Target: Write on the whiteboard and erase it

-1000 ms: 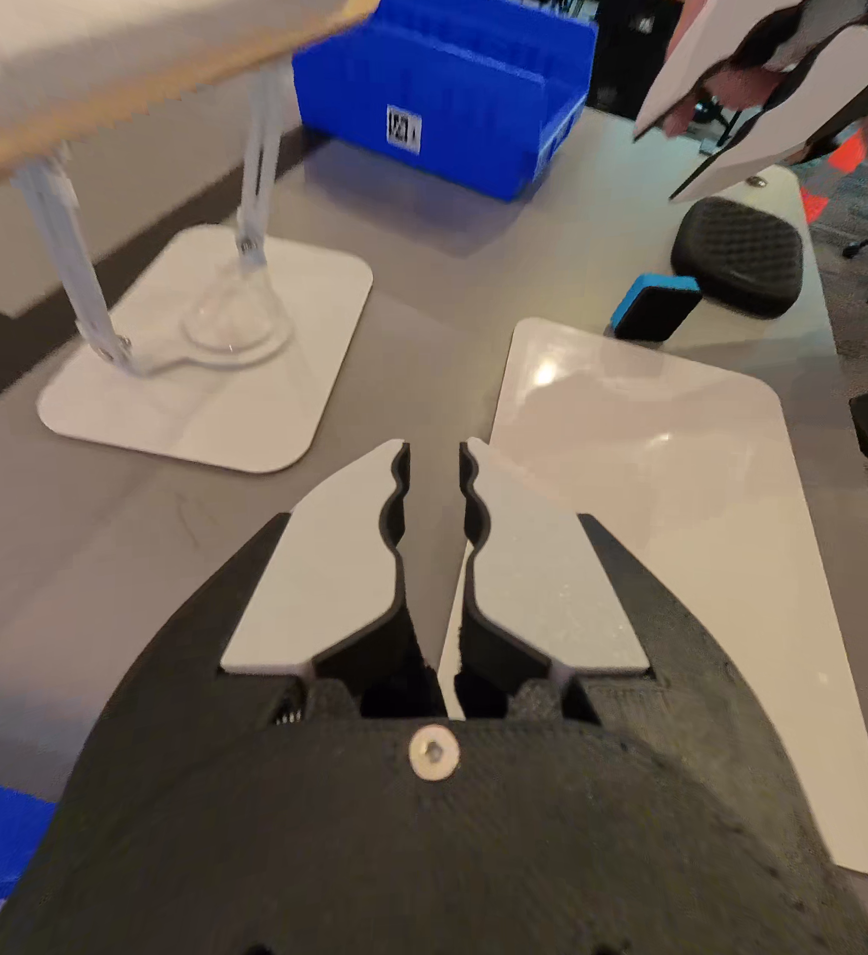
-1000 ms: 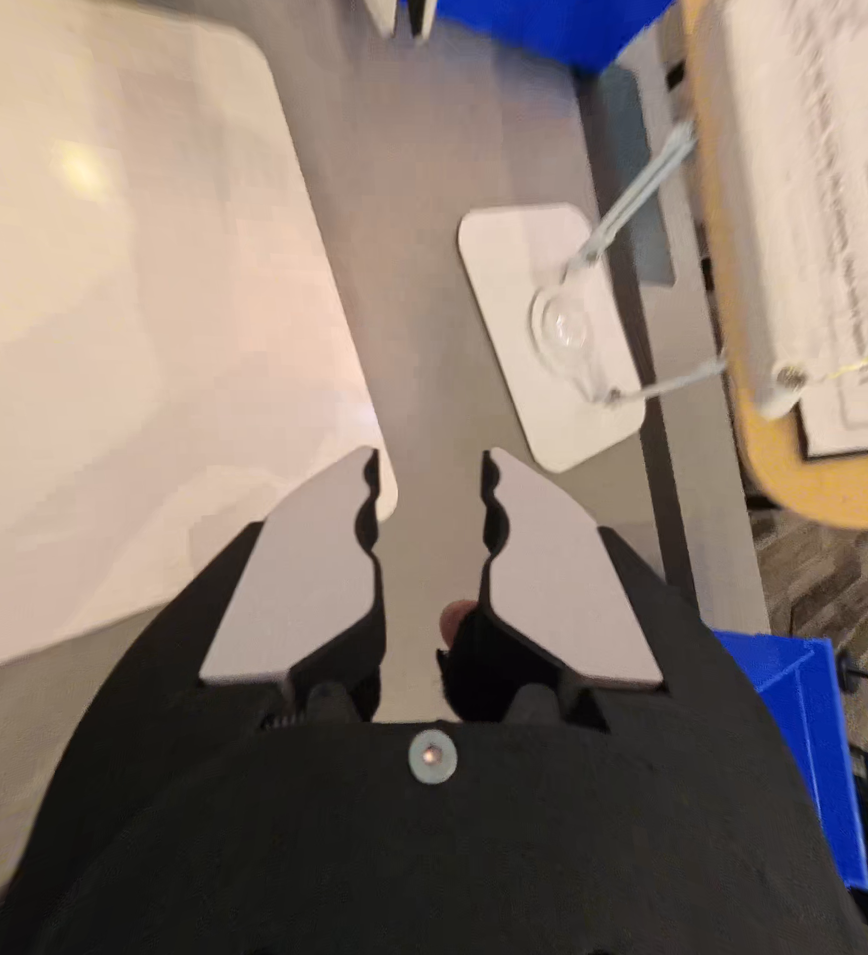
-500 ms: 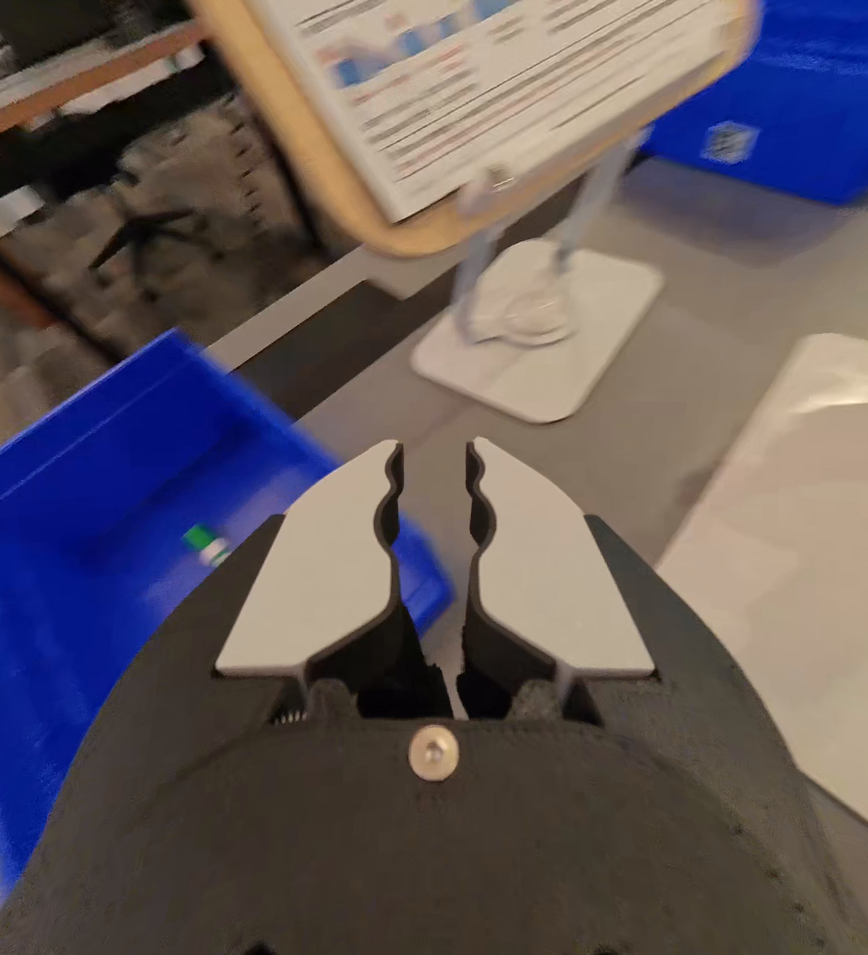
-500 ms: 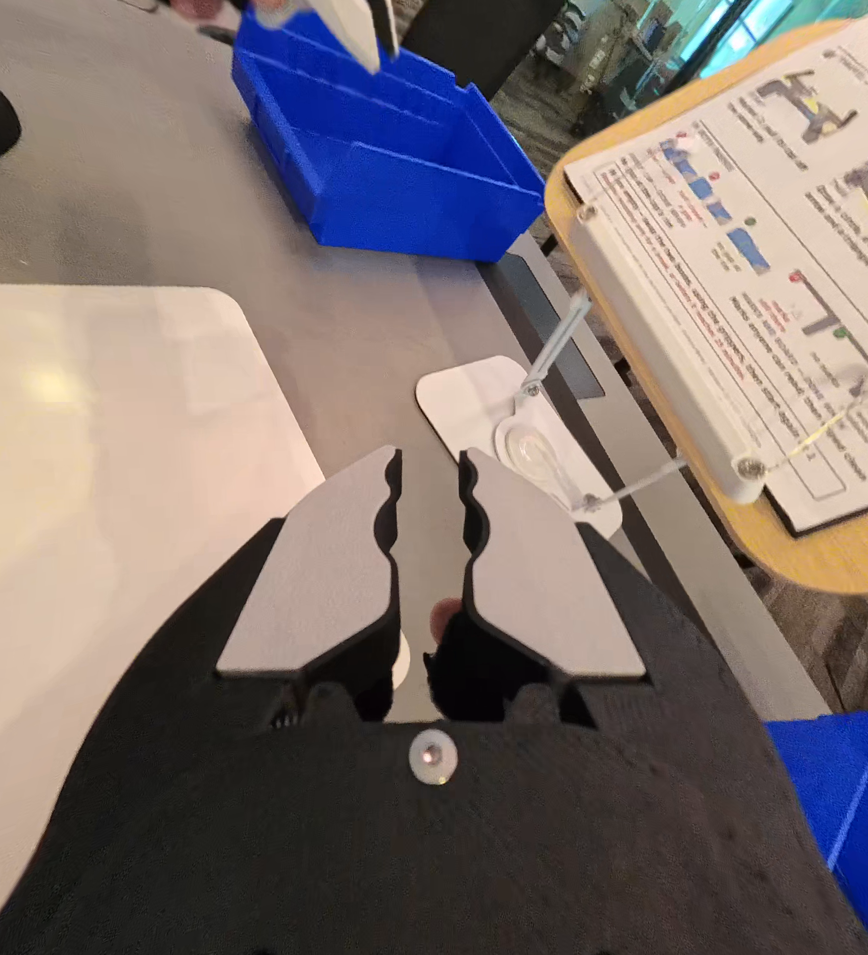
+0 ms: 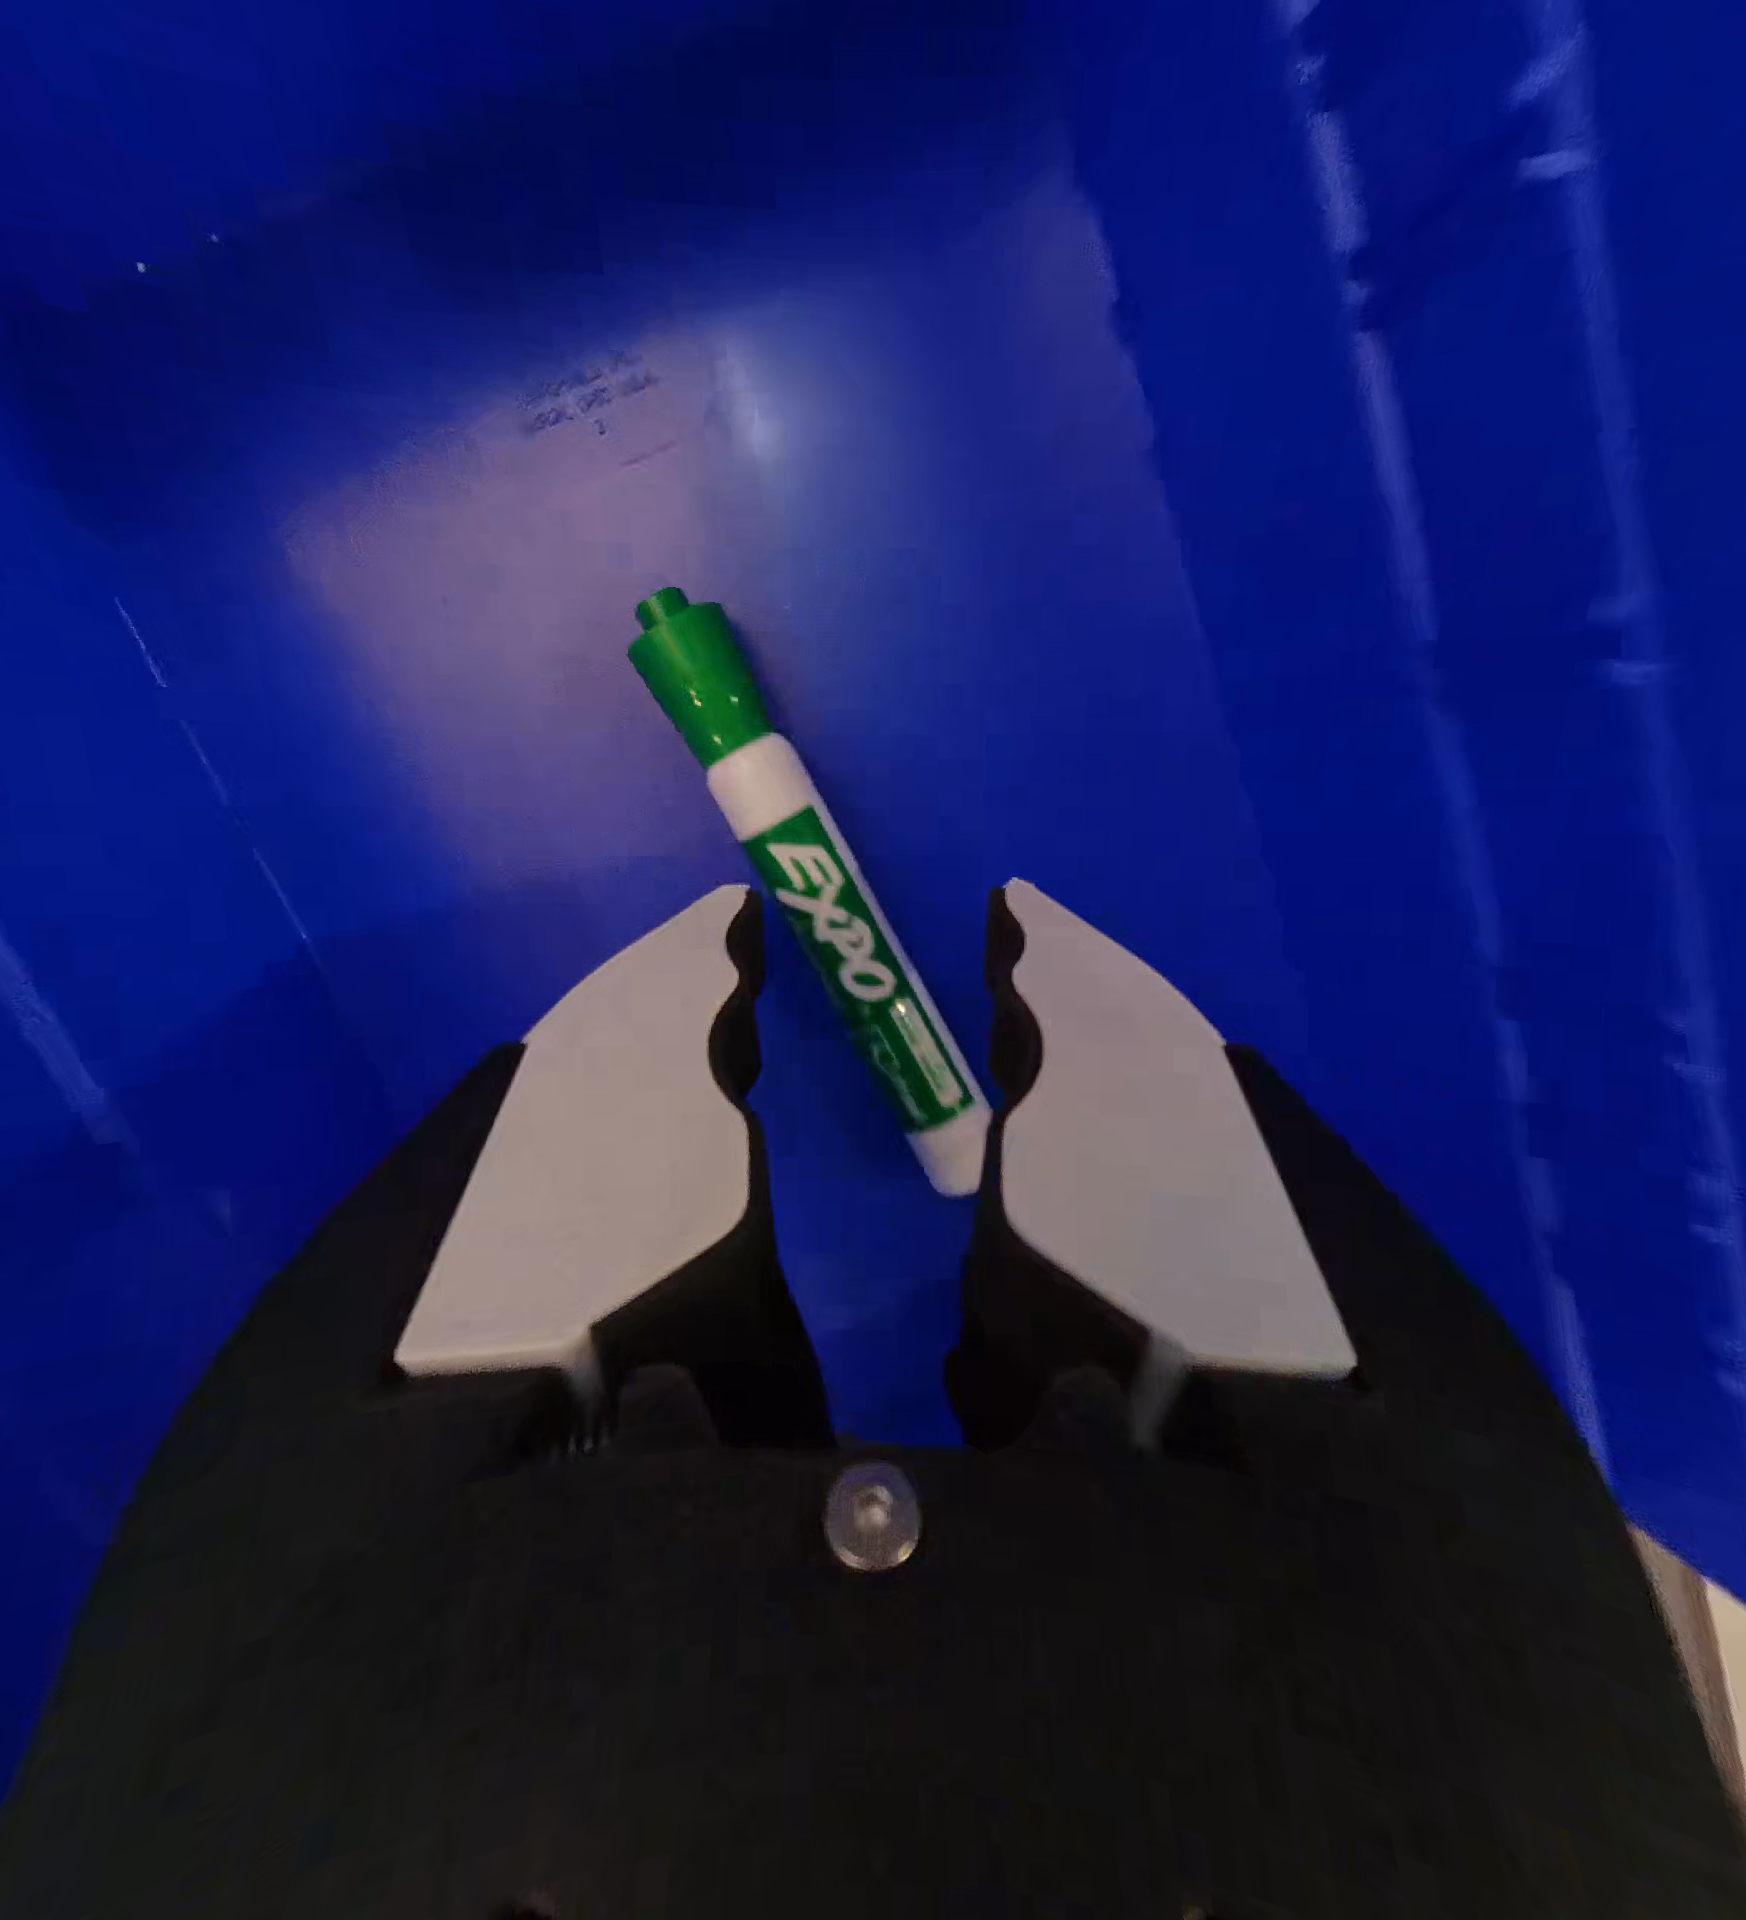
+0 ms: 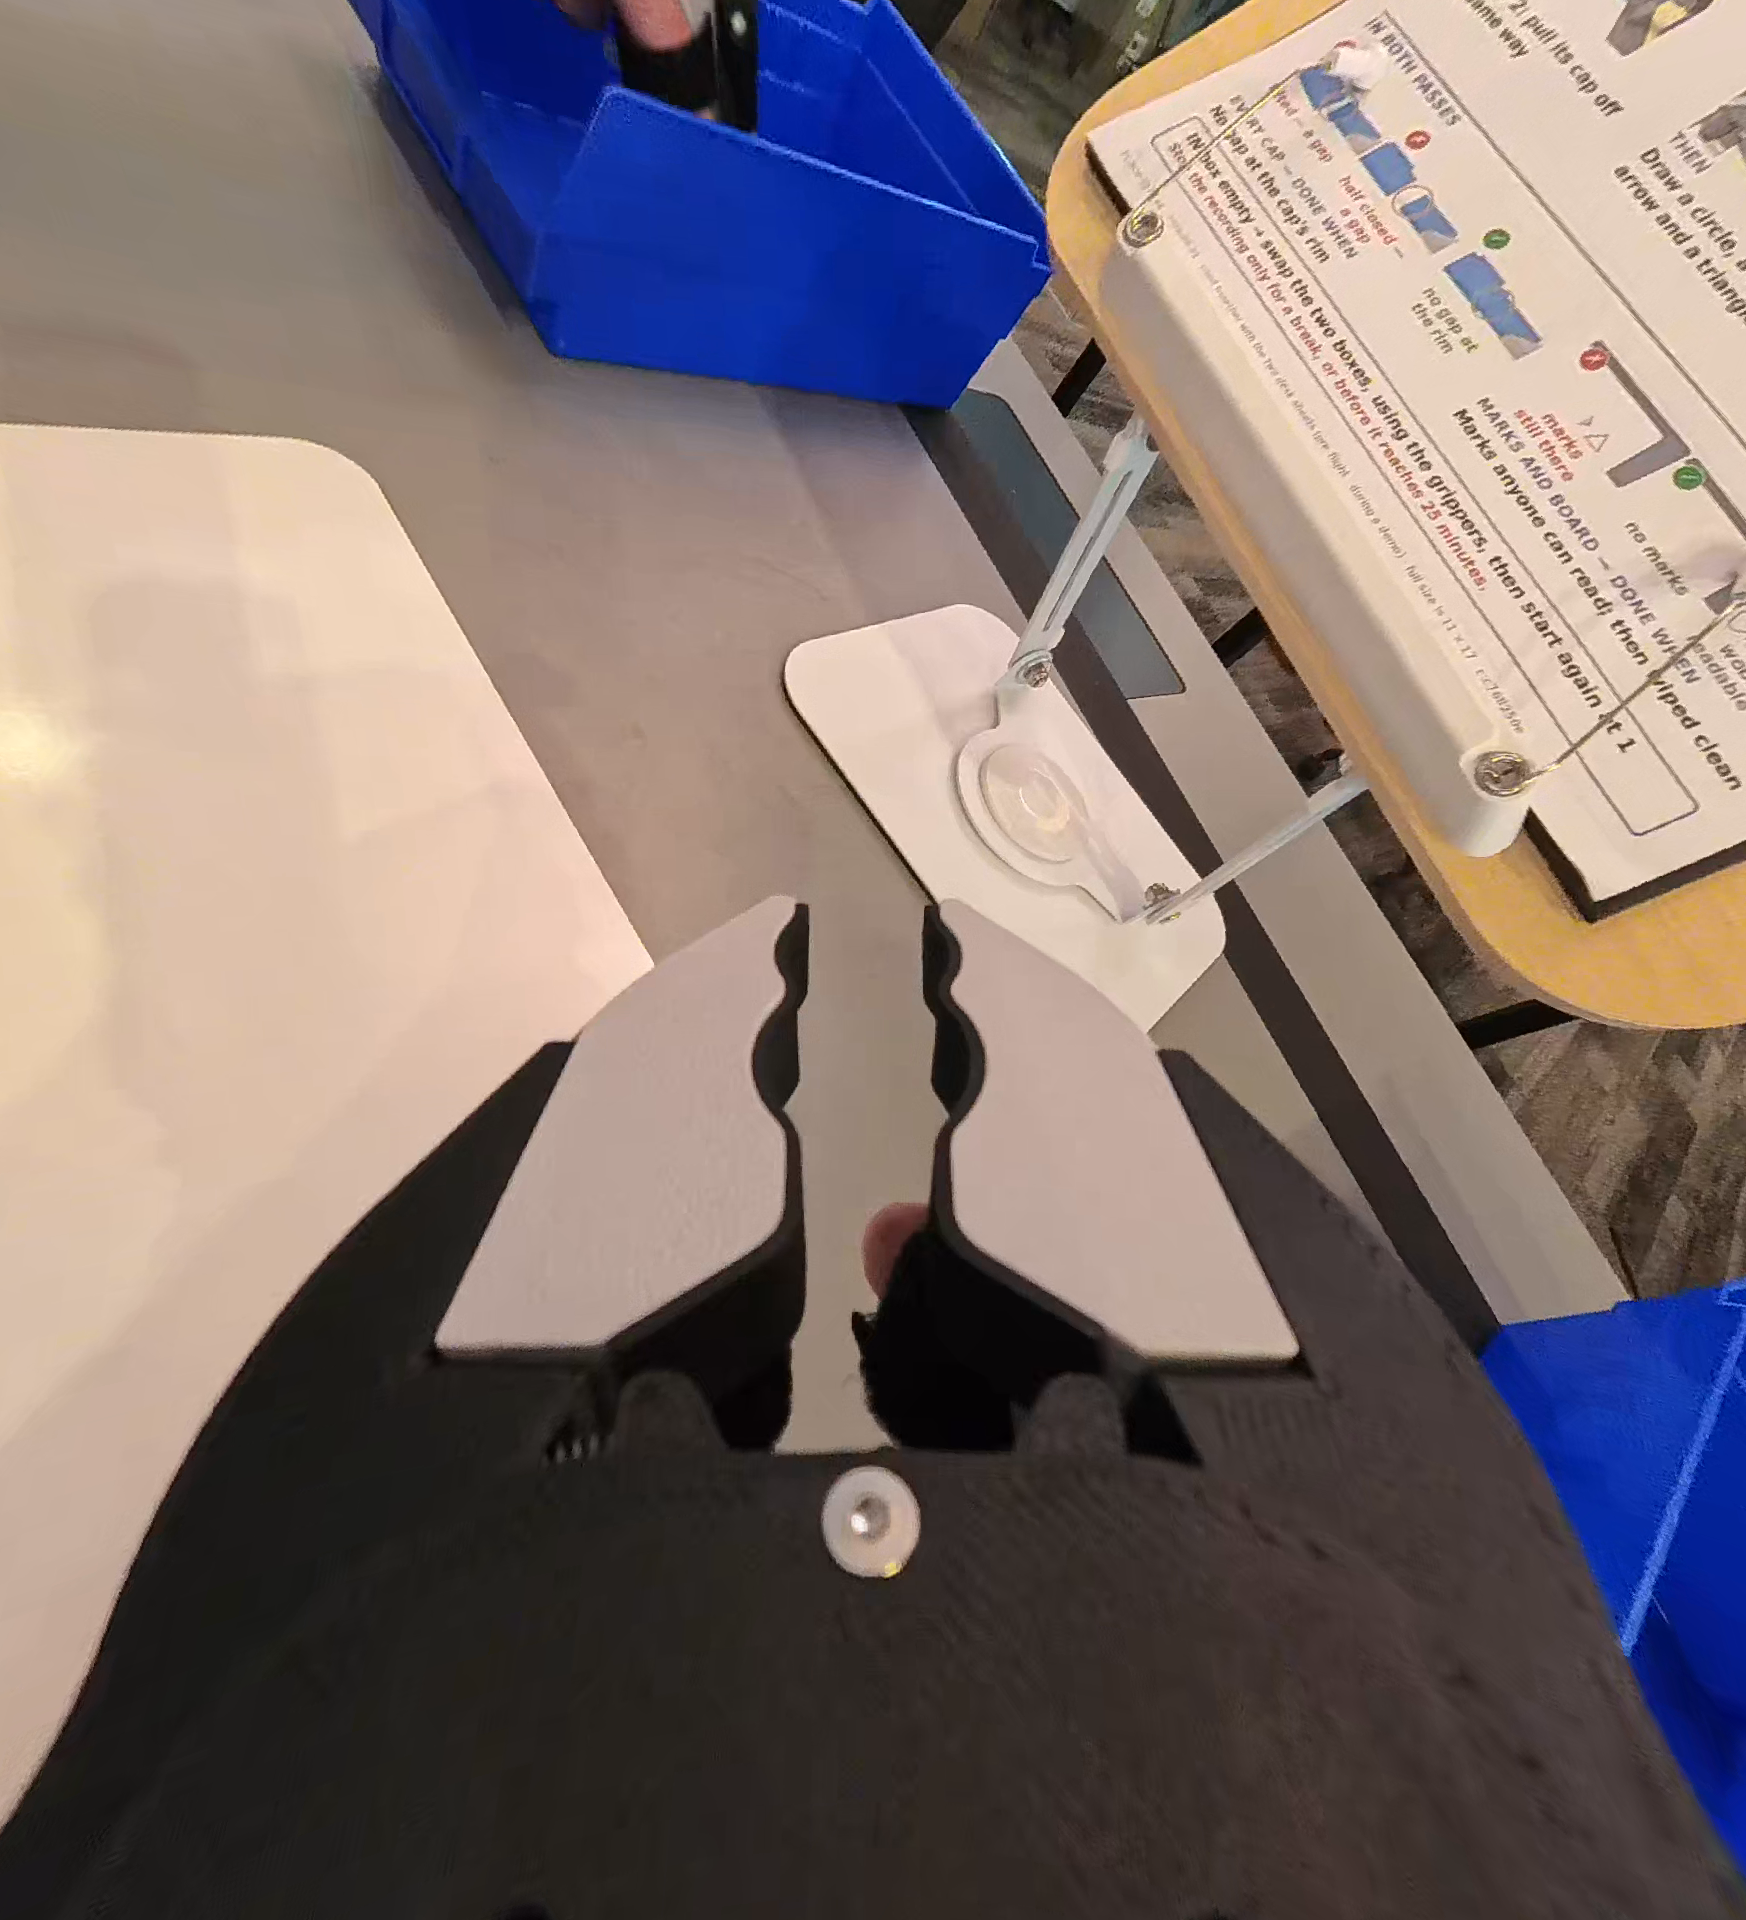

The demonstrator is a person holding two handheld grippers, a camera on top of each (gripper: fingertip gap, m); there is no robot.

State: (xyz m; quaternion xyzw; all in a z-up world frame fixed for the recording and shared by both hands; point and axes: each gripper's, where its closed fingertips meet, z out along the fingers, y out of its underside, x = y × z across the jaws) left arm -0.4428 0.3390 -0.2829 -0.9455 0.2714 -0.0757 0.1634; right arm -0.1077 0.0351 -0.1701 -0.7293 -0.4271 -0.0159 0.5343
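- Blue bin [image 6: 786, 281], far side of the grey table [image 6: 557, 540], open top, inner dividers visible.
- Same kind of blue plastic fills the left wrist view: bin floor [image 5: 536, 623] with a pale glare patch, ribbed wall [image 5: 1471, 623] on the right.
- Second blue bin [image 6: 1679, 1475] at the lower right, off the table's edge, only a corner showing.
- White flat base plate [image 6: 879, 707] on the table near its right edge, clear suction cup [image 6: 1030, 805] on it.
- Thin metal struts [image 6: 1087, 540] rise from the plate to a tan wooden board [image 6: 1627, 956] tilted over the edge.
- Printed instruction sheet [image 6: 1471, 364] held on that board.
- Patterned carpet [image 6: 1627, 1143] below.
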